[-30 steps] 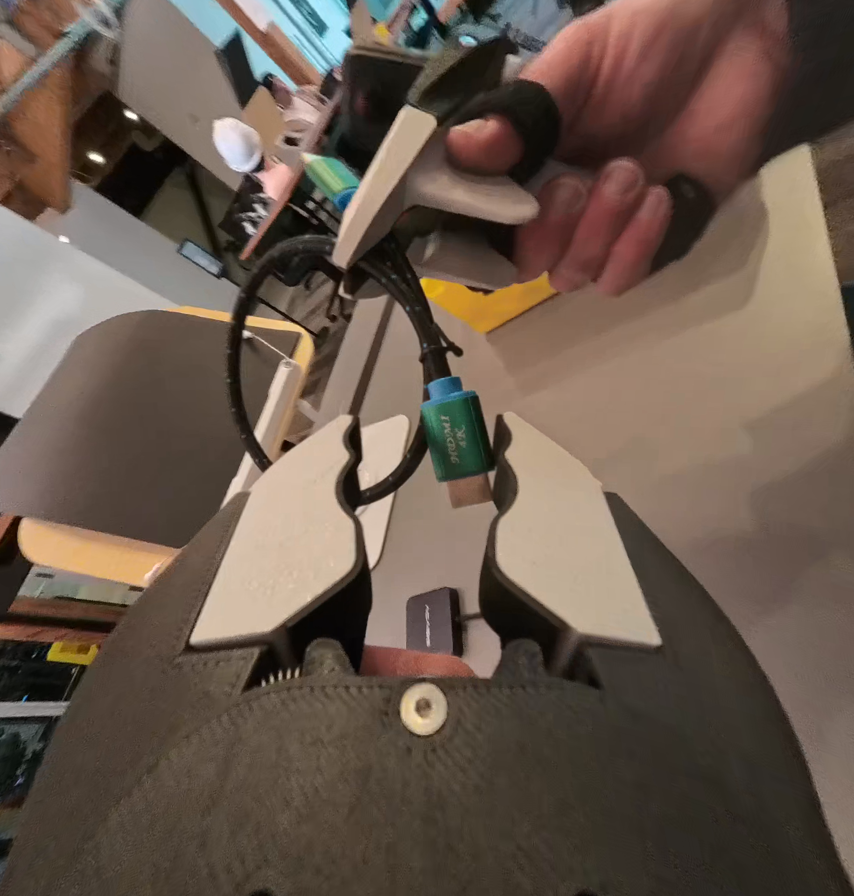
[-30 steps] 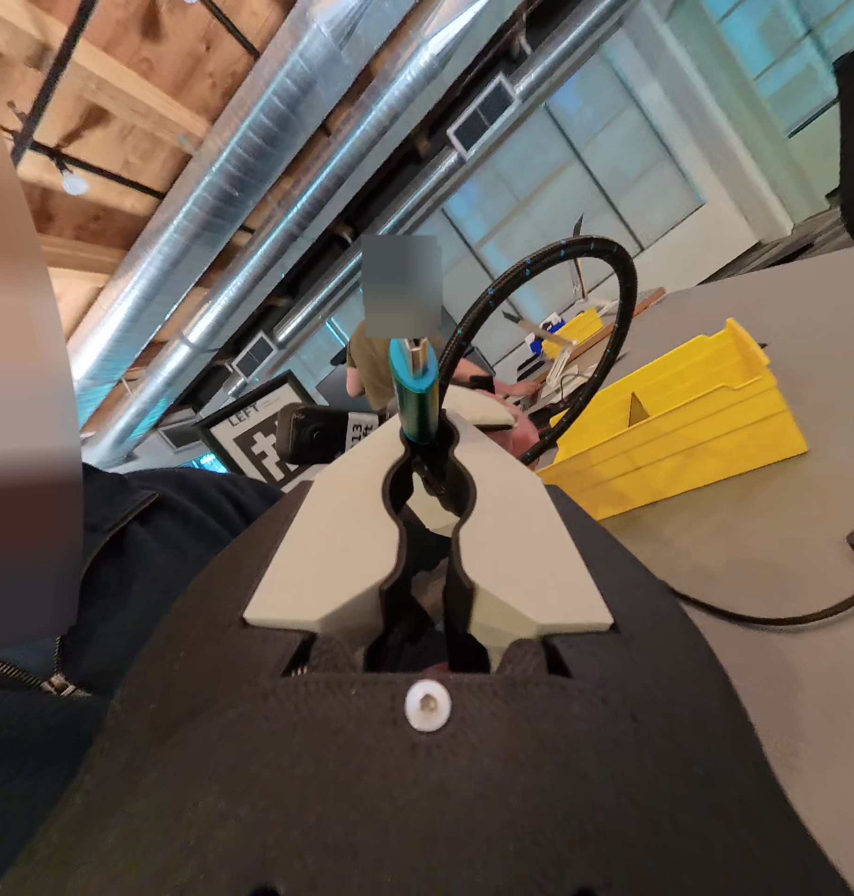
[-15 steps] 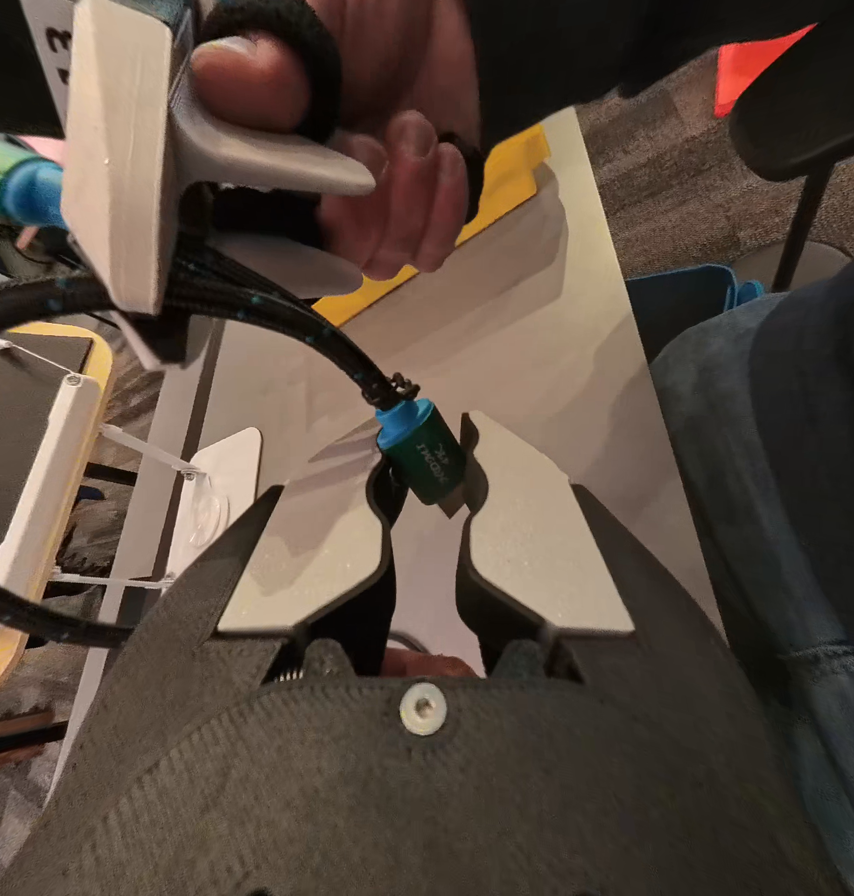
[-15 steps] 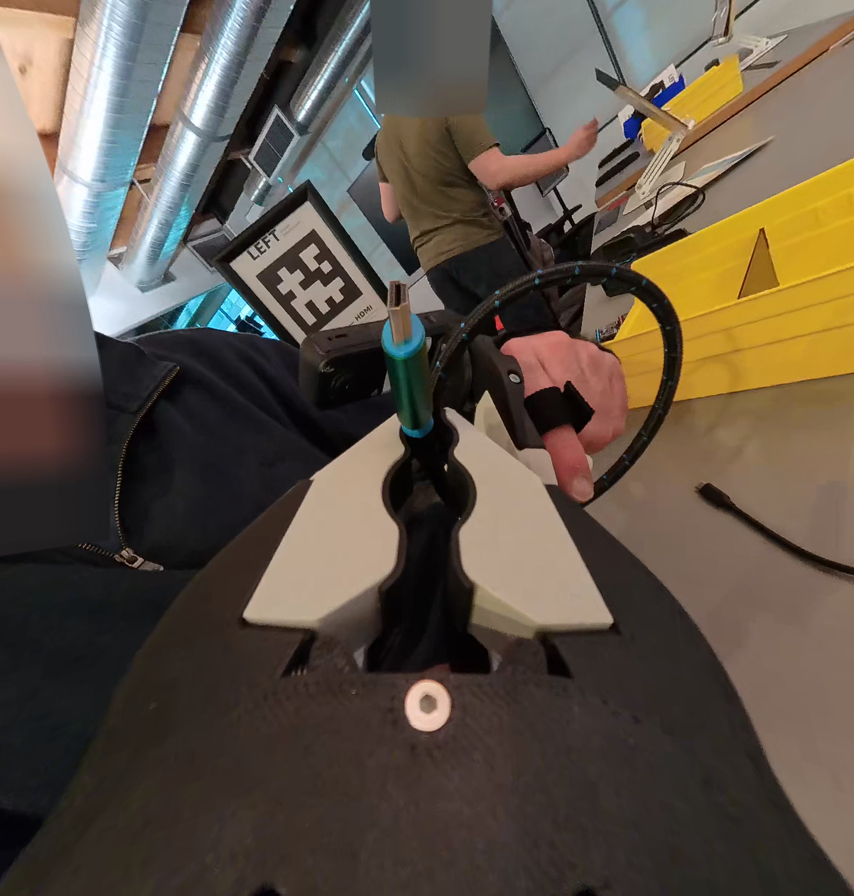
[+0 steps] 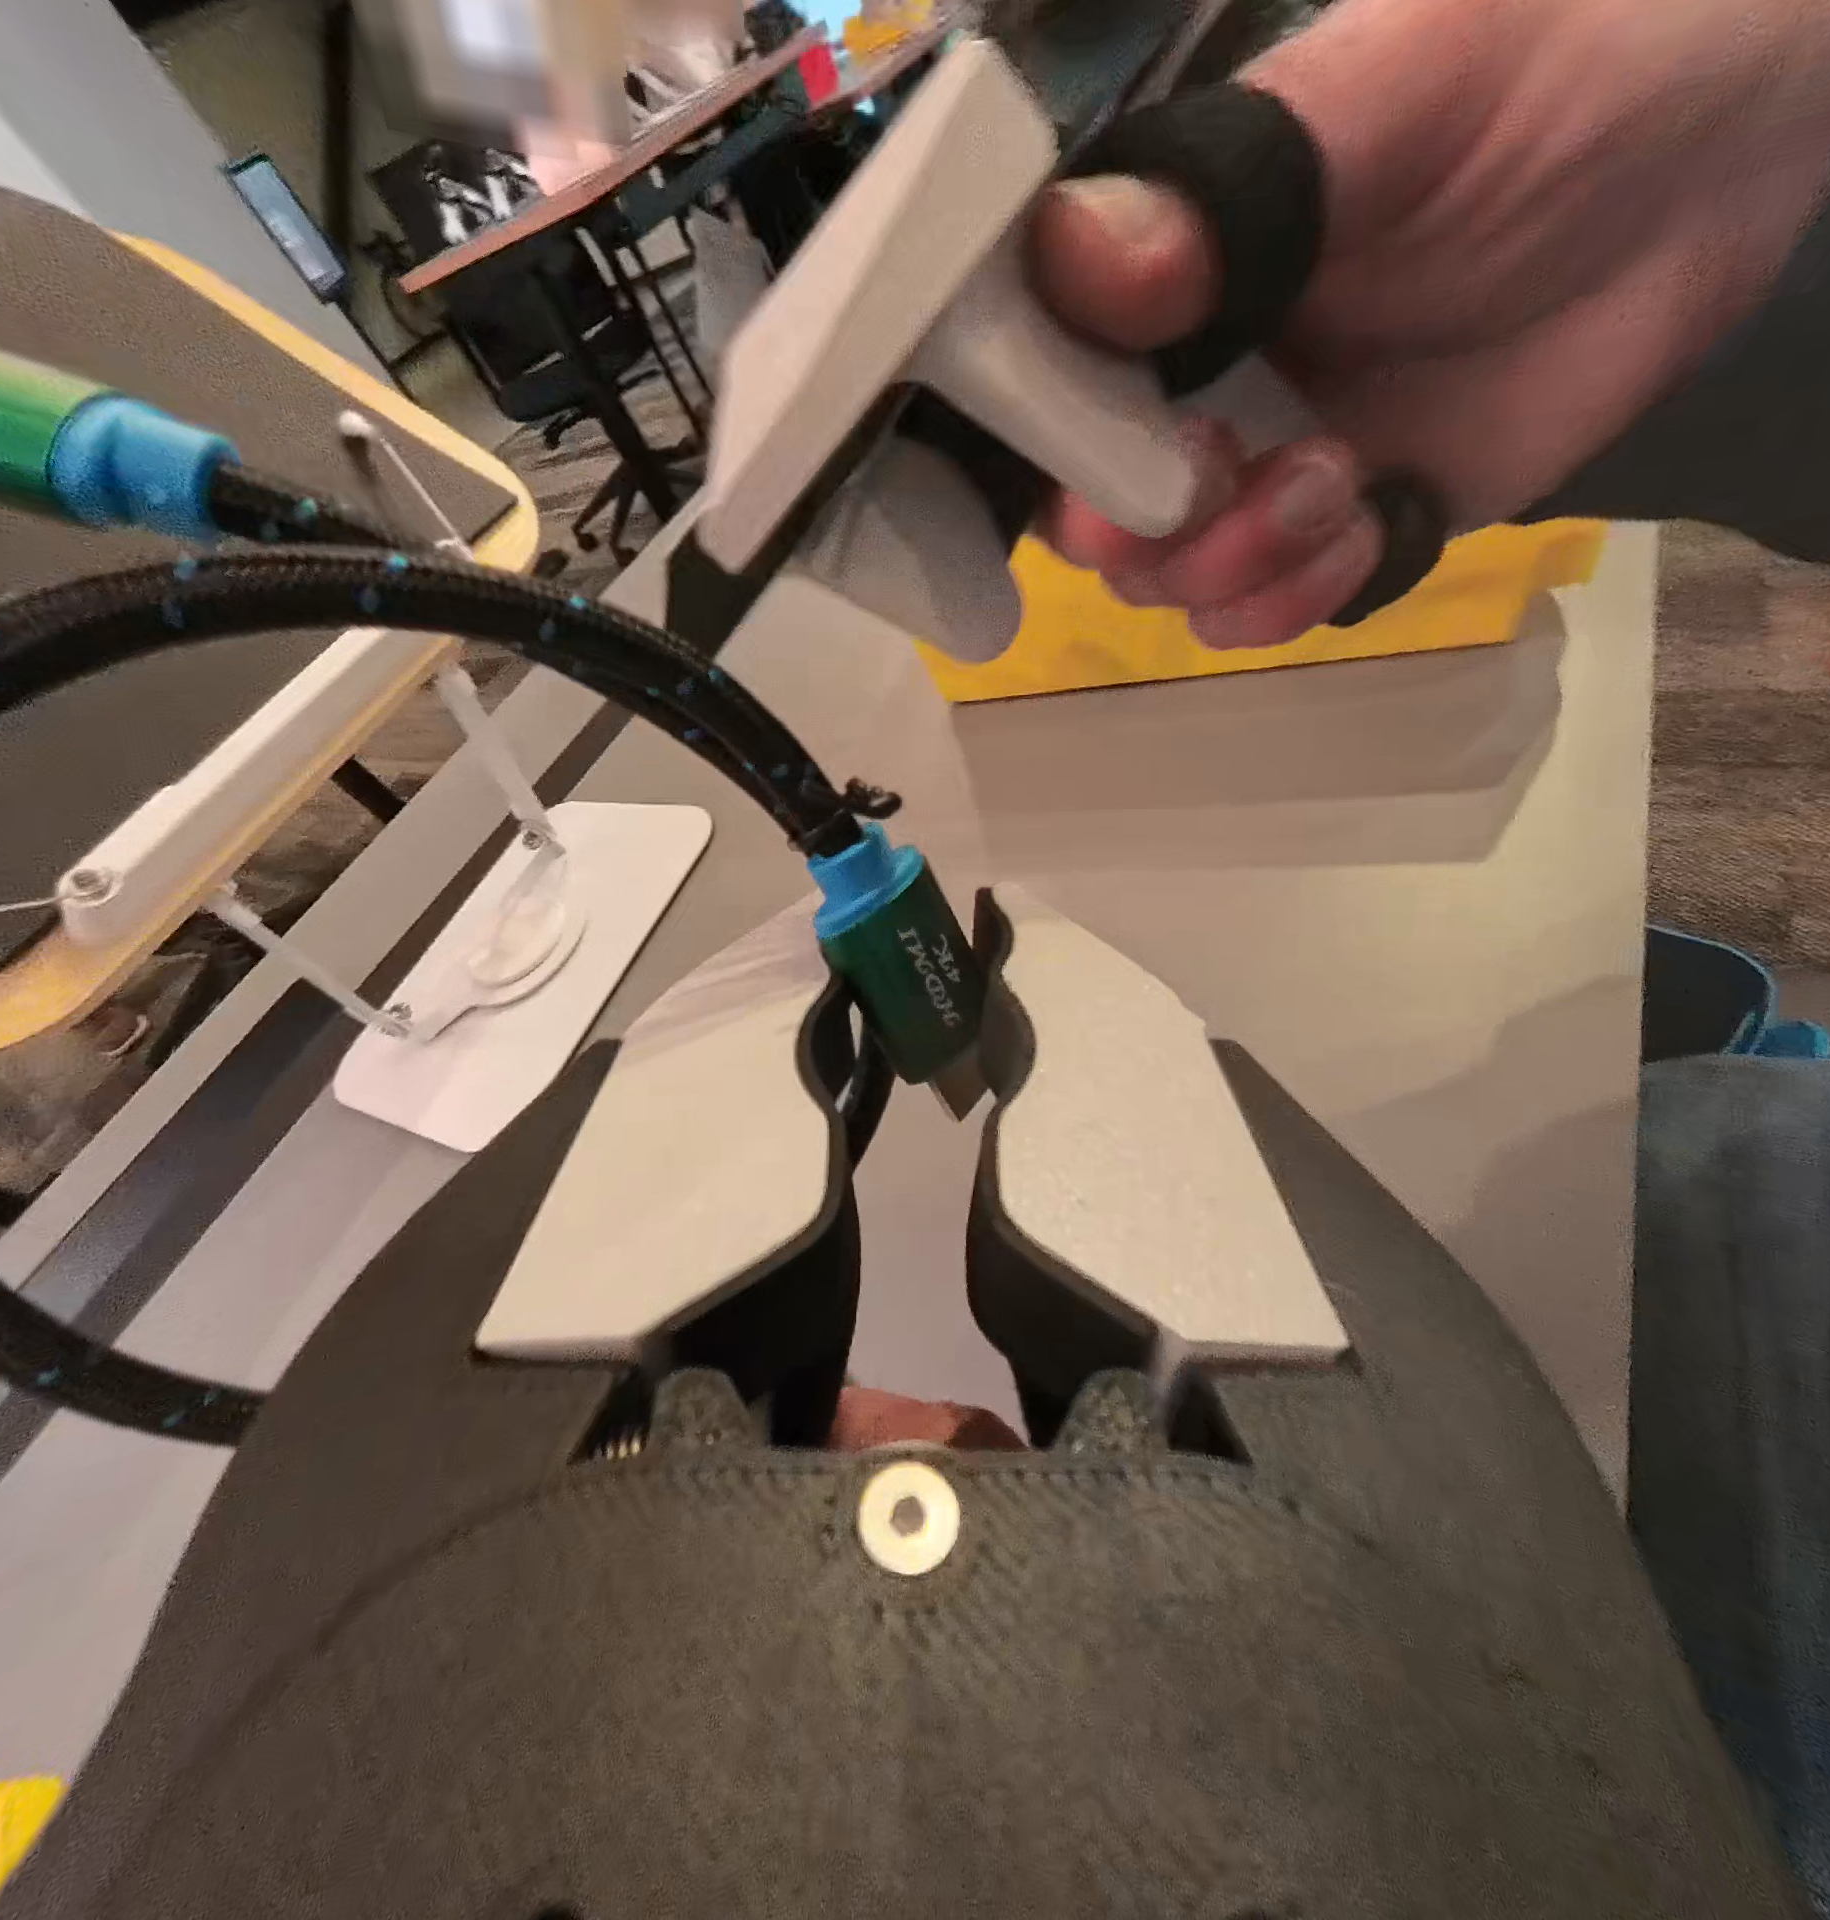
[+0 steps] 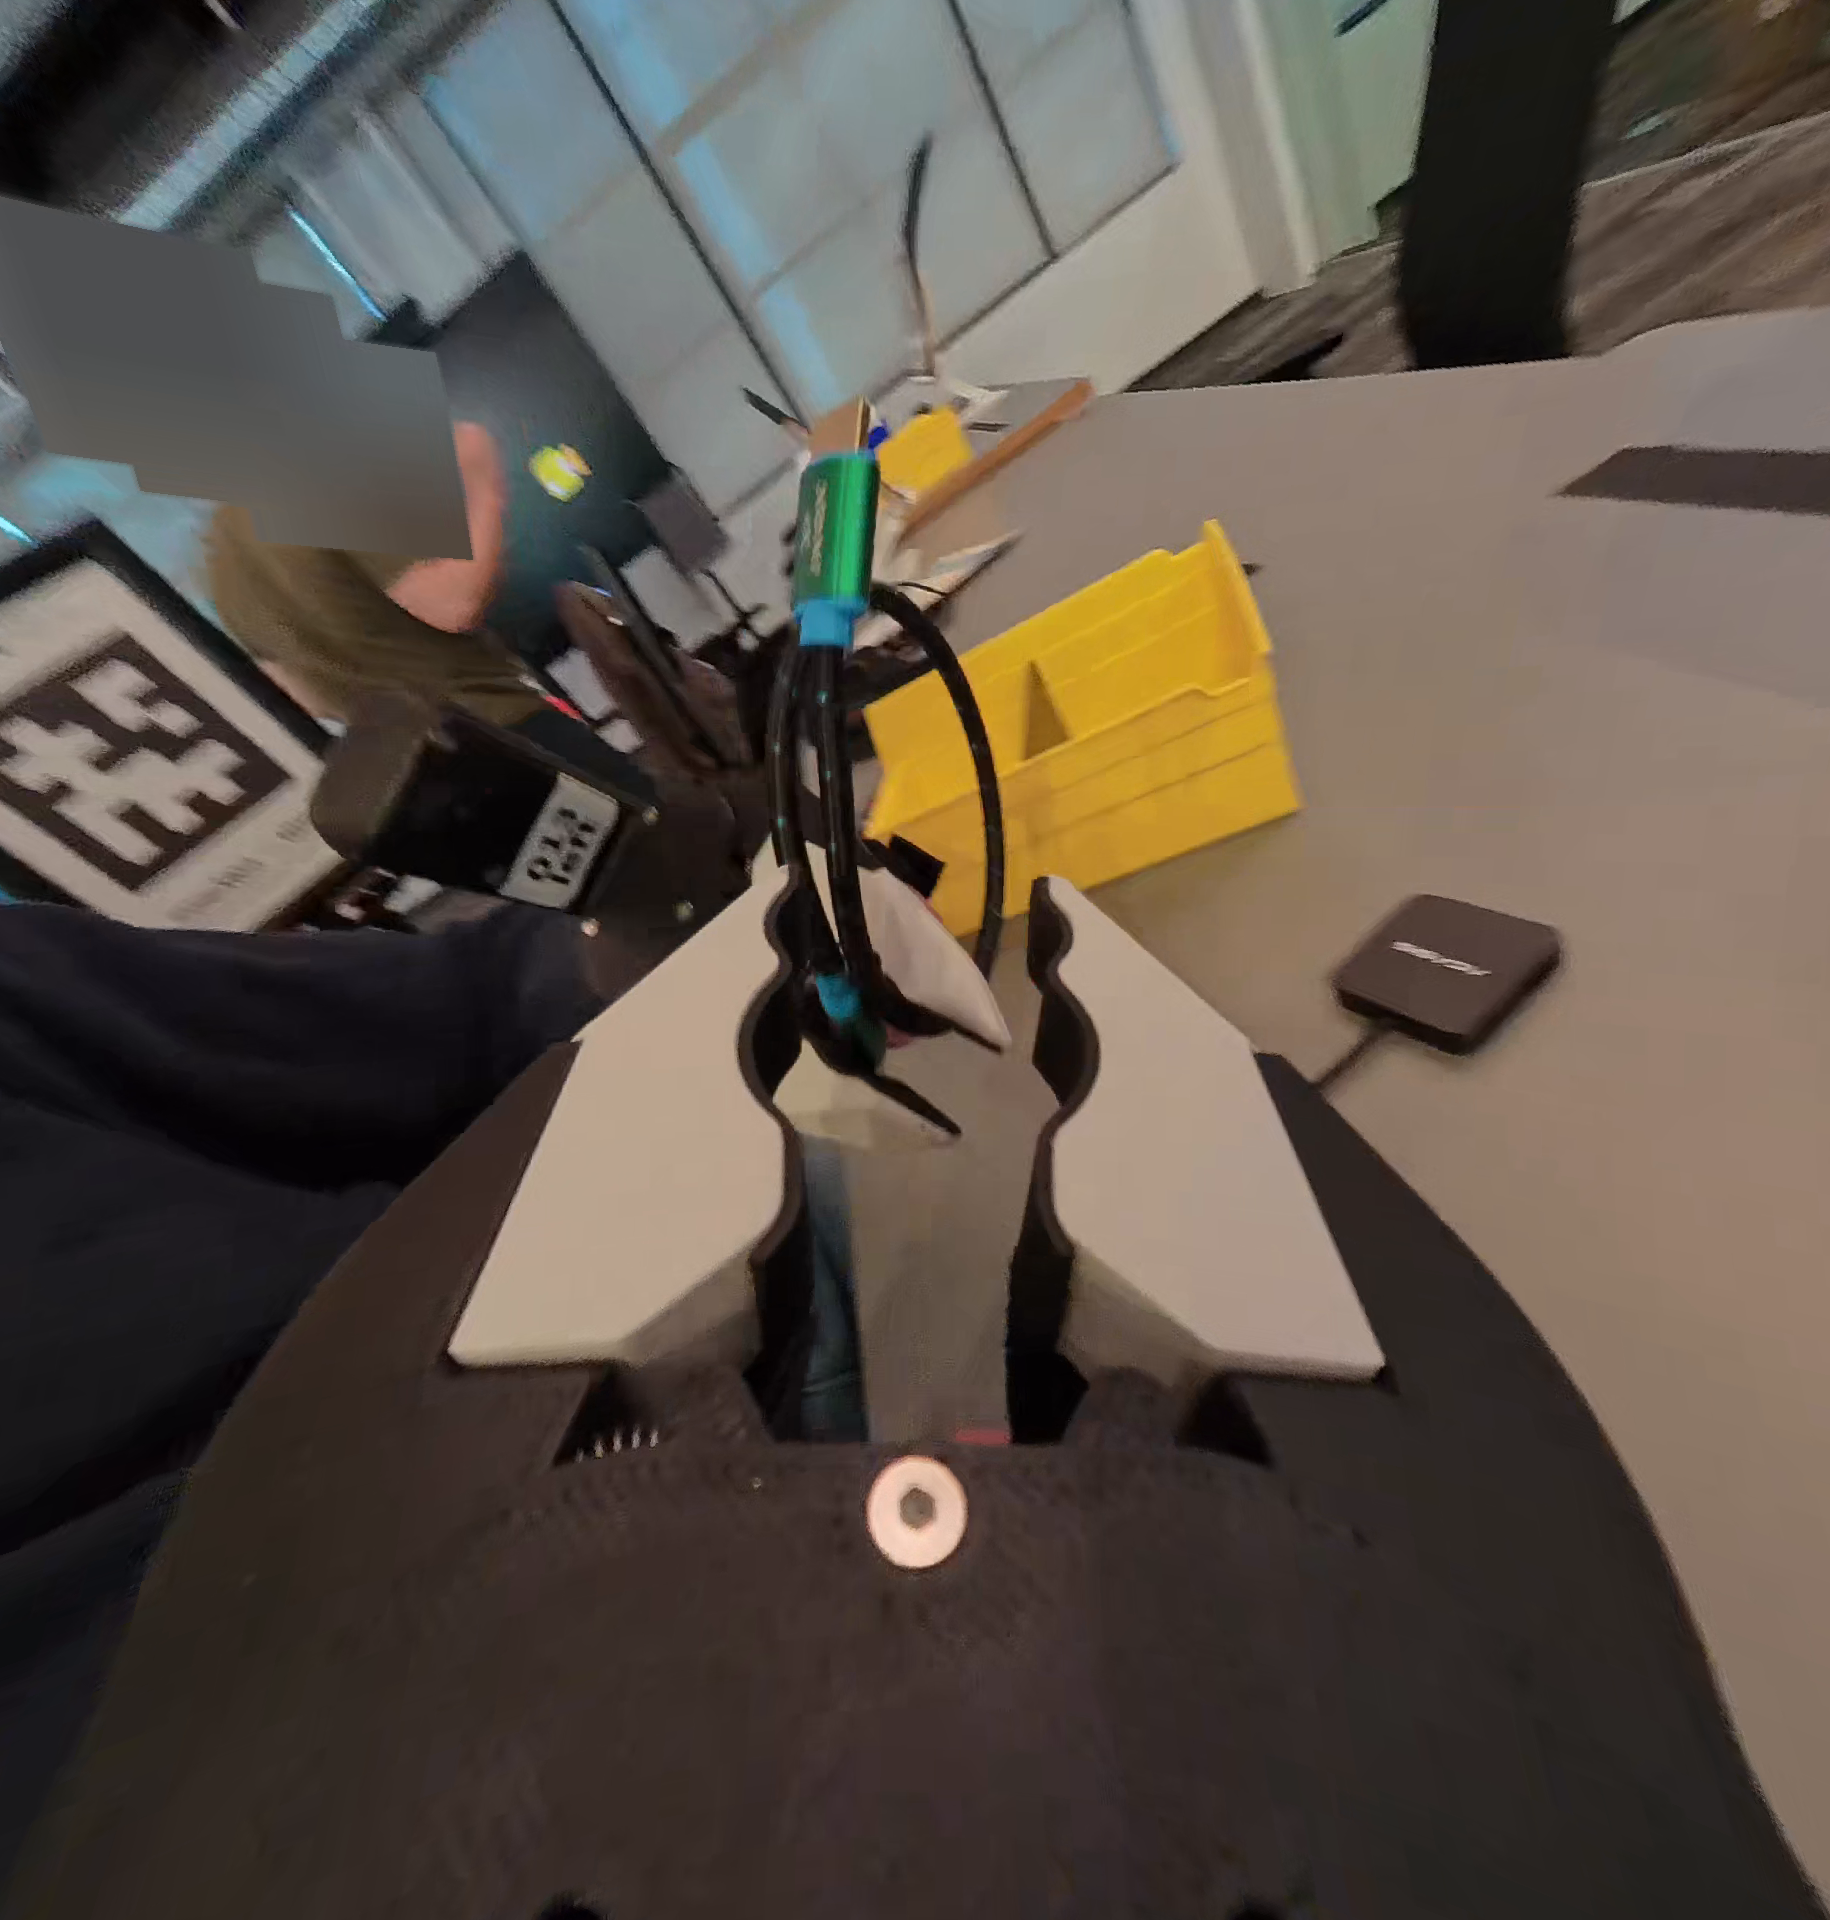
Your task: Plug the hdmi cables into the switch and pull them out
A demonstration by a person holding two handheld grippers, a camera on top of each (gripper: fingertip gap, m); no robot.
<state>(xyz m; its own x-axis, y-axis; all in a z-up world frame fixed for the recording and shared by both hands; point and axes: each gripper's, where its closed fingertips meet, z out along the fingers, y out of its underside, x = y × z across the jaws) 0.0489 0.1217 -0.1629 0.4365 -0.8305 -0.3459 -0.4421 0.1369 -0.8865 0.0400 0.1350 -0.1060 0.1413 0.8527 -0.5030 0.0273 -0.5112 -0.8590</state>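
A black braided HDMI cable [image 5: 537, 613] has a green plug with a blue collar at each end. My left gripper [image 5: 906, 935] is shut on one green plug [image 5: 906, 992], which sits tilted between the tips. The other plug [image 5: 17, 436] is at the far left, free. My right gripper [image 6: 913, 894] is open and empty; the looped cable [image 6: 838, 790] stands just beyond its tips with the free plug [image 6: 836, 520] pointing up. In the left wrist view a hand holds the right gripper [image 5: 869, 312] above. The black switch [image 6: 1451, 971] lies on the grey table [image 6: 1513, 675] to the right.
A yellow bin [image 6: 1098, 748] stands on the table behind the cable, also in the left wrist view [image 5: 1150, 634]. A white stand base [image 5: 537, 966] sits at the table's left edge. A jeans-clad leg [image 5: 1752, 1351] is at the right. A person stands in the background [image 6: 371, 623]. There is about 6 cm between the tips of the two grippers. The black switch [image 6: 1451, 971] is about 25 cm from both grippers' fingertips.
My right gripper has opened and let go of the cable. My left gripper has closed on the green plug. The switch has come into the right wrist view.
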